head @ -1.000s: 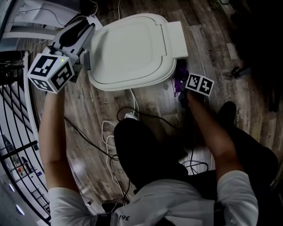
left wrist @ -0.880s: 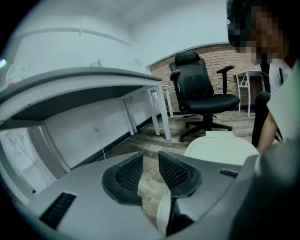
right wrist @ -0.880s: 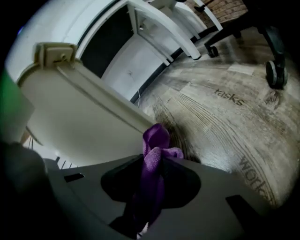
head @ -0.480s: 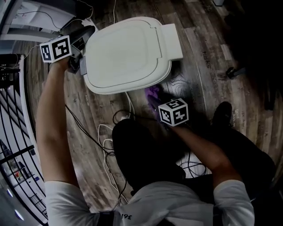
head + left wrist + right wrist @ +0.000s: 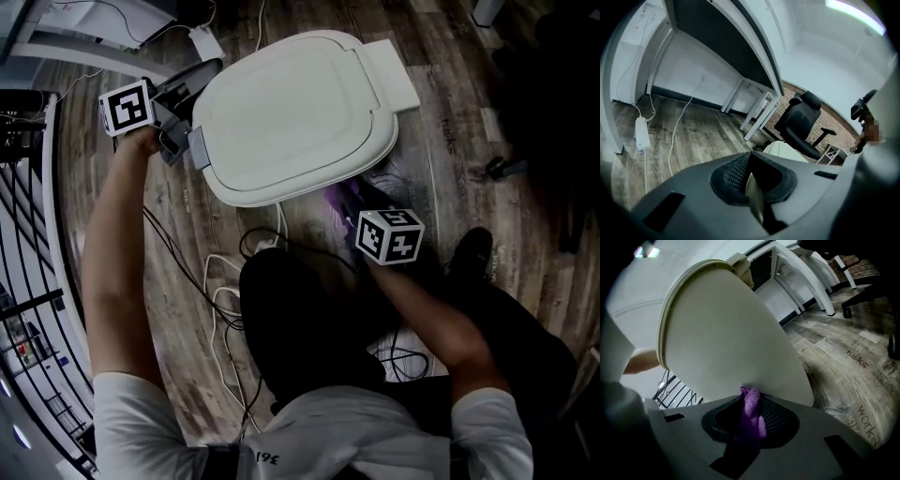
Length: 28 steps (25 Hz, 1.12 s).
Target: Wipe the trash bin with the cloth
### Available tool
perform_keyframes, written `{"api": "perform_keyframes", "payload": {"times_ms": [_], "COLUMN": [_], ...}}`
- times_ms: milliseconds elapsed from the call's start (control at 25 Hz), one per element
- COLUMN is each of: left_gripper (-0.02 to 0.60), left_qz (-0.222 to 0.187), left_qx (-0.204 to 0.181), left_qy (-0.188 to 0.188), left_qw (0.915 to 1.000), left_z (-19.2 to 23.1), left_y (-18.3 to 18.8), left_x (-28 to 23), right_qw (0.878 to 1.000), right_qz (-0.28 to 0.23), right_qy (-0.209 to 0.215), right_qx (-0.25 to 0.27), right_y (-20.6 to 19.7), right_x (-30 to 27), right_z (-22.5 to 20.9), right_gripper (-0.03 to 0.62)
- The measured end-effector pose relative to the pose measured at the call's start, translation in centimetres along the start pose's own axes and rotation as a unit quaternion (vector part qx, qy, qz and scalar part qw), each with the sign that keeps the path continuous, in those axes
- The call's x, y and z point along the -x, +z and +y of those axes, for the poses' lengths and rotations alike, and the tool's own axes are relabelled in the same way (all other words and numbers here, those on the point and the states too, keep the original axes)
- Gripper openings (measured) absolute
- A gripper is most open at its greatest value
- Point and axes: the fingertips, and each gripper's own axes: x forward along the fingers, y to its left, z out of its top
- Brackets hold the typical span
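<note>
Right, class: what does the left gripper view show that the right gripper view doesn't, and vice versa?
Left only: a black office chair, a power strip, the bin lid with its thin edge pinched in the jaws. Right only: the purple cloth, jaws just closing tighter on it. Both: the bin lid, wood floor.

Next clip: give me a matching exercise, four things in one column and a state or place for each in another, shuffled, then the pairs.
1. left gripper
2. right gripper
3. trash bin
4. office chair

a. black, in front of the brick wall
b. shut on the purple cloth
c. white, standing on the wood floor
d. clamped on the bin's rim

Pairs: 1-d, 2-b, 3-c, 4-a.

Note: the right gripper's jaws have just been closing further, with the cloth between them.
</note>
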Motion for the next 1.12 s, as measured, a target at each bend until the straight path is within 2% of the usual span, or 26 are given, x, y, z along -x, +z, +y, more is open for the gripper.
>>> {"api": "perform_keyframes", "payload": {"times_ms": [200,320,520,680,880,1120], "left_gripper": [0.003,0.003,0.003,0.003,0.003,0.003], "left_qz": [-0.036,-0.069,-0.111,-0.161,-0.227,-0.248], "left_qx": [0.027,0.027,0.038,0.064,0.087,0.085], "left_qy": [-0.033,-0.048,-0.052,-0.049,-0.051,-0.067], "left_qw": [0.9984,0.9961,0.9918,0.9836,0.9688,0.9626], "left_z": [-1.7,-2.9,-4.2,-4.8,-6.1,-8.6], "left_y": [-1.0,-1.3,-2.0,-2.7,-3.8,-5.3], "left_x": [1.1,1.6,1.8,2.3,2.3,0.7], "right_qw": [0.999,0.998,0.996,0.997,0.996,0.994], "right_qz": [-0.015,-0.028,-0.042,-0.034,-0.014,-0.001], "right_qy": [-0.034,-0.055,-0.076,-0.07,-0.091,-0.106], "right_qx": [0.005,0.008,-0.018,-0.007,0.014,0.019], "right_y": [2.2,4.2,7.2,9.2,12.3,15.9], "right_x": [1.2,1.5,1.2,0.3,-0.5,-0.9], "right_z": [-2.7,-4.6,-7.4,-8.7,-11.3,-14.0], "right_gripper": [0.091,0.091,0.089,0.087,0.087,0.087]}}
